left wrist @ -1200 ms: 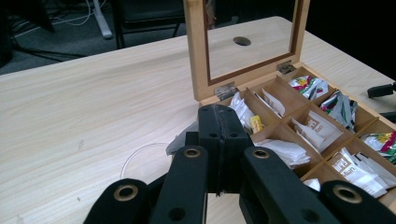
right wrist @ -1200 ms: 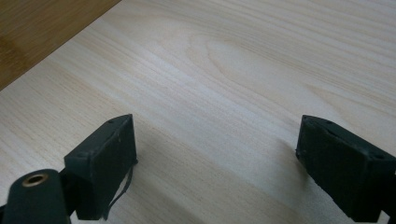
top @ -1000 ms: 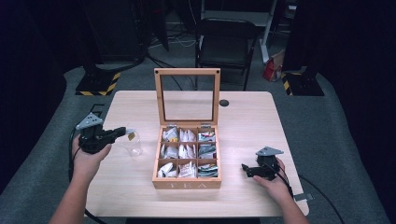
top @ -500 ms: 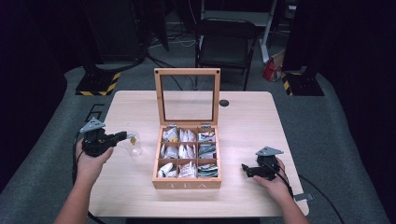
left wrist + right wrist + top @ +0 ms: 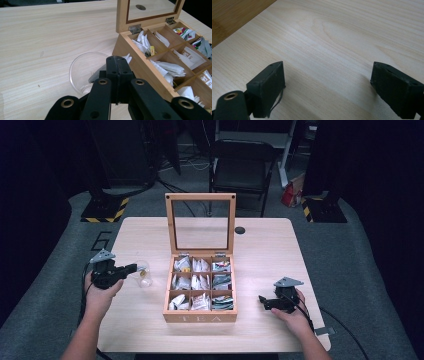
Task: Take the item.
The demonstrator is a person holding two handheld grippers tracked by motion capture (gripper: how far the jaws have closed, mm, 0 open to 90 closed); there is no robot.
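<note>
— Left gripper (image 5: 117,75) first: what are its jaws doing?

— Pressed together, with a thin tea-bag string pinched between them, as far as I can judge; the tea bag (image 5: 100,73) hangs into the clear glass cup (image 5: 141,273) directly below the tips, near the table's (image 5: 260,250) left edge.

— And the right gripper (image 5: 272,303)?

— Jaws spread wide with nothing between them, resting near the right front corner, well apart from the cup. So the left hand is nearer.

— Any writing?

— "TEA" on the front wall of the wooden tea box (image 5: 200,317); a "6" on the floor beyond the left edge.
</note>
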